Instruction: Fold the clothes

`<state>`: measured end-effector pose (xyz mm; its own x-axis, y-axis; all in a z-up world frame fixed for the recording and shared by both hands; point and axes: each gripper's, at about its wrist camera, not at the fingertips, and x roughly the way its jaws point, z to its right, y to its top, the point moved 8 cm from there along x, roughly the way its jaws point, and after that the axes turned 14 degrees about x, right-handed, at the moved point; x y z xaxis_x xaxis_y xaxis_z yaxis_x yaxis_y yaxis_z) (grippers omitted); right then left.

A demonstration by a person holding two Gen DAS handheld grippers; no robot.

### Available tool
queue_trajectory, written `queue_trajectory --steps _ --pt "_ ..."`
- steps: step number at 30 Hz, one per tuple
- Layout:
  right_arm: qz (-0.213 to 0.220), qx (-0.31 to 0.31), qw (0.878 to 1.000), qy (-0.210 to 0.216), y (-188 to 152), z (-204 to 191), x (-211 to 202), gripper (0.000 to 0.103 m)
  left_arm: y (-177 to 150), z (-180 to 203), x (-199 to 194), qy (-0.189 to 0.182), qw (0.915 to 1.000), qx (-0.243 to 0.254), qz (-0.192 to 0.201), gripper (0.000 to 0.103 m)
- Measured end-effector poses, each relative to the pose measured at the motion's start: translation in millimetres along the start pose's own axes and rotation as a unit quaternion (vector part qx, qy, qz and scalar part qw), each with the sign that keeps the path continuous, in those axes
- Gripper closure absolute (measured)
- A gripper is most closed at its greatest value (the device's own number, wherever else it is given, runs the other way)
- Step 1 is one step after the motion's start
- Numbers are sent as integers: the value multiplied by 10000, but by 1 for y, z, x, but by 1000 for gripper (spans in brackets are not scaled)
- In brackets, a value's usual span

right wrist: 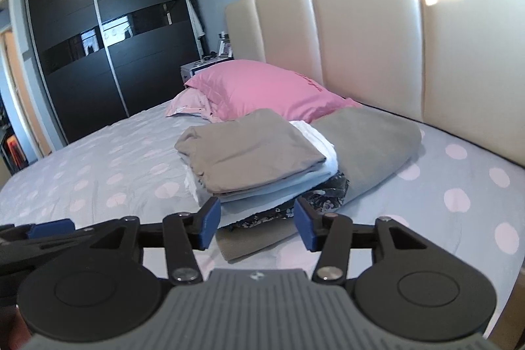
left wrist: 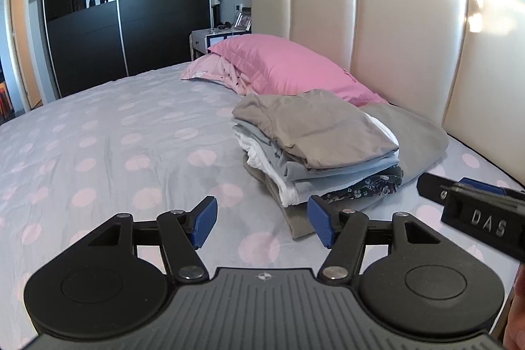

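A: So, left wrist view. Where do the clothes lie?

B: A stack of folded clothes (left wrist: 315, 146) sits on the bed (left wrist: 108, 153), just in front of the pink pillow (left wrist: 279, 64) and near the headboard (left wrist: 377, 31). A taupe piece is on top, pale blue and white layers under it, a dark floral one (left wrist: 370, 186) near the bottom, and a flat taupe piece lowest. A grey folded blanket or garment (left wrist: 416, 133) lies touching the stack on the headboard side.

A: And the left gripper (left wrist: 261, 223)?

B: Its fingers are spread apart with nothing between them, held just short of the stack. The right gripper (left wrist: 472, 212) pokes in at the edge; I cannot tell its state from here.

A: Right wrist view?

B: Same stack (right wrist: 252, 153), pillow (right wrist: 262, 87) behind it. The right gripper (right wrist: 257, 223) has its fingers released, empty, with the stack's near edge just beyond them.

A: How far along?

B: I judge that every garment visible lies folded and piled; no loose piece shows on the bed in either view. That fits a finished pile, or a pause between pieces with more clothes out of frame. The pictures do not settle which.
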<state>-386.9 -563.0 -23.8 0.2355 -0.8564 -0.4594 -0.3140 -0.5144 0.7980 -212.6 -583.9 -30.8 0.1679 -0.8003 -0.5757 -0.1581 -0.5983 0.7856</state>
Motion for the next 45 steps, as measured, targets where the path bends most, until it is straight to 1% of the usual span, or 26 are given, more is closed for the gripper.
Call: queue_trajectory --steps 5,8,15,19,26,35,40,45 --pt "-66 -201 9997 155 -8 -12 1 45 -2 1 1 48 10000 24 -41 42" --pt "-69 -248 9996 114 -10 -13 1 44 -3 3 1 14 10000 41 -59 42" --pt "-128 -192 9997 58 -12 -8 1 44 -7 8 6 -90 9998 29 -154 42" --pt "-181 -122 9998 -7 -13 -5 5 44 -7 11 9 -35 9999 53 -151 42" --pt "-218 -67 9997 3 -14 -7 9 44 -8 6 11 -87 9997 -63 -199 42" --pt "-198 -91 9998 -16 -15 -12 9 44 -7 3 9 -3 9999 -35 -138 42" --pt "-163 -102 9998 -28 -15 -17 8 44 -5 0 8 28 9999 -27 -100 44" --pt "-161 -119 9998 -40 -15 -18 8 45 -6 -1 5 -11 10000 -6 -61 44"
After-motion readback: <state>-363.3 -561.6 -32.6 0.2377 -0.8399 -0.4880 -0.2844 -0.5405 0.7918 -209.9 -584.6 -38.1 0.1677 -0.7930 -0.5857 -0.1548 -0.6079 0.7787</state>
